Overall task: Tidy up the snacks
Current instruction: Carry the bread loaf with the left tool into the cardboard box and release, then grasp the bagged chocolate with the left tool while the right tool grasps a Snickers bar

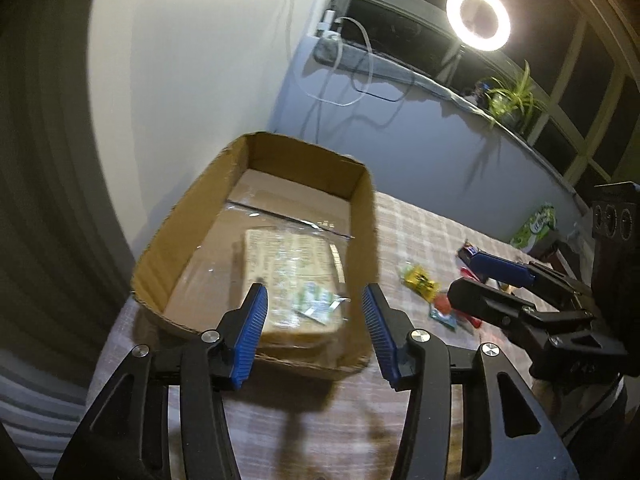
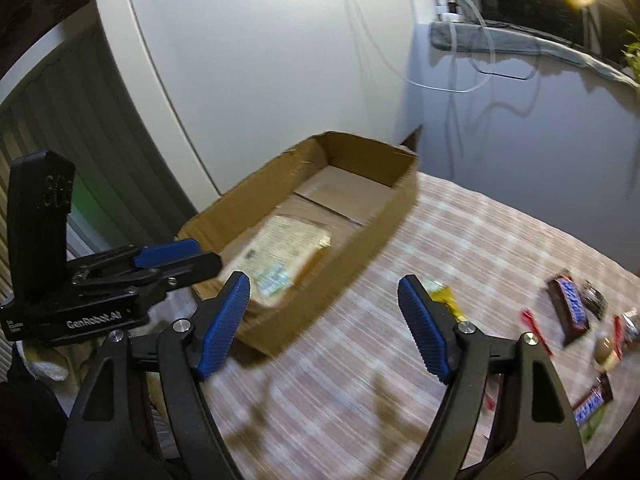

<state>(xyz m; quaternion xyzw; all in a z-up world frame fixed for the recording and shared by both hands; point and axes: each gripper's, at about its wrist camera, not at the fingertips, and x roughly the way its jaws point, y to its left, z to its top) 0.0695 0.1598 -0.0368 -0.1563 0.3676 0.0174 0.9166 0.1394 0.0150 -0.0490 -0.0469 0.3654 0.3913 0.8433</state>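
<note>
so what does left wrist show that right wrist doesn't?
Left wrist only: the whole ring light, a potted plant on the ledge, a green package by the wall.
Right wrist only: two Snickers bars and more loose snacks on the checked tablecloth.
Both: the cardboard box holding a clear-wrapped packet, a yellow snack, and both grippers open, left gripper, right gripper.

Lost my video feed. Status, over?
Left gripper open, empty, over cardboard box. Right gripper open, empty. One clear packet boxed; snack bars loose on table. Nothing blocking.
</note>
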